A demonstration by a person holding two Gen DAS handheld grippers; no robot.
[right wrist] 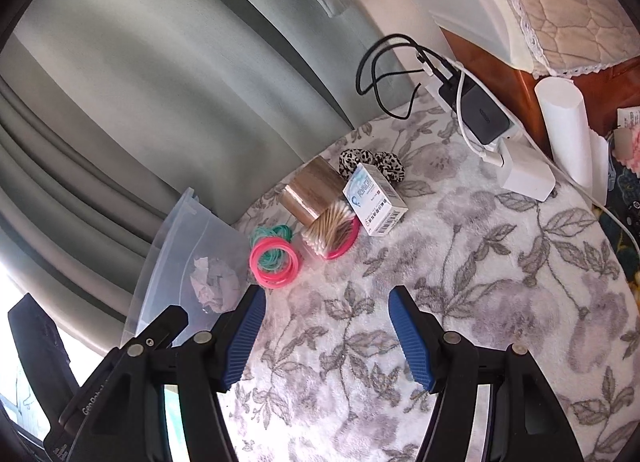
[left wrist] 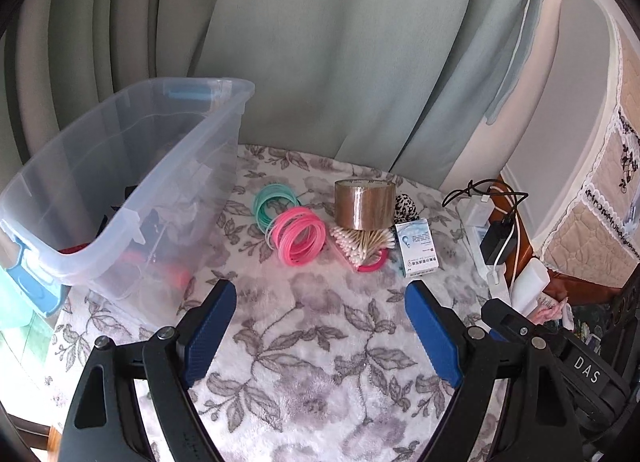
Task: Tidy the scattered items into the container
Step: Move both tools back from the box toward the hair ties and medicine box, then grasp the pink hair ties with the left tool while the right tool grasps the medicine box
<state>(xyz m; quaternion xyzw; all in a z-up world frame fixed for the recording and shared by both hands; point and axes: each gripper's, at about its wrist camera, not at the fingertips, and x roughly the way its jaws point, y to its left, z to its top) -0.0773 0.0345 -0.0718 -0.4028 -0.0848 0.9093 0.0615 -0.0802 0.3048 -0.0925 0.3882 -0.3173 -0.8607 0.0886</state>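
Container (left wrist: 120, 198), clear plastic bin with blue latches, sits at the left of the worktop (left wrist: 320, 342), which is covered in a floral fleece cloth; some dark and red things are already inside, hard to make out. Bin looks light, stiff, slick-walled.

Scattered items, left to right in the left wrist view:
- Green rings (left wrist: 274, 200), thin plastic loops bunched together just beside the bin. Light, springy, likely to splay; pinch across the whole bundle.
- Pink rings (left wrist: 298, 238), same kind, touching the green ones. Same grip.
- Cotton swabs (left wrist: 362, 244), loose fan lying on another pink ring. Very light, will scatter; pinch mid-bundle across the sticks.
- Tape roll (left wrist: 364, 204), brown, standing on edge behind the swabs. Stiff, glossy, somewhat slippery; grip across the flat faces or through the core.
- Leopard-print scrunchies (right wrist: 372, 162), soft, behind the box. Easy anywhere.
- Small box (left wrist: 416, 248), white-blue carton, light, crushable; take the long sides gently.

Left claw (left wrist: 320, 298) wide, nothing between the pads, angled down at the cloth short of the pile. Right claw (right wrist: 326, 308) moderately wide, also empty, tilted down toward the same cluster, left claw's body at its lower left edge.
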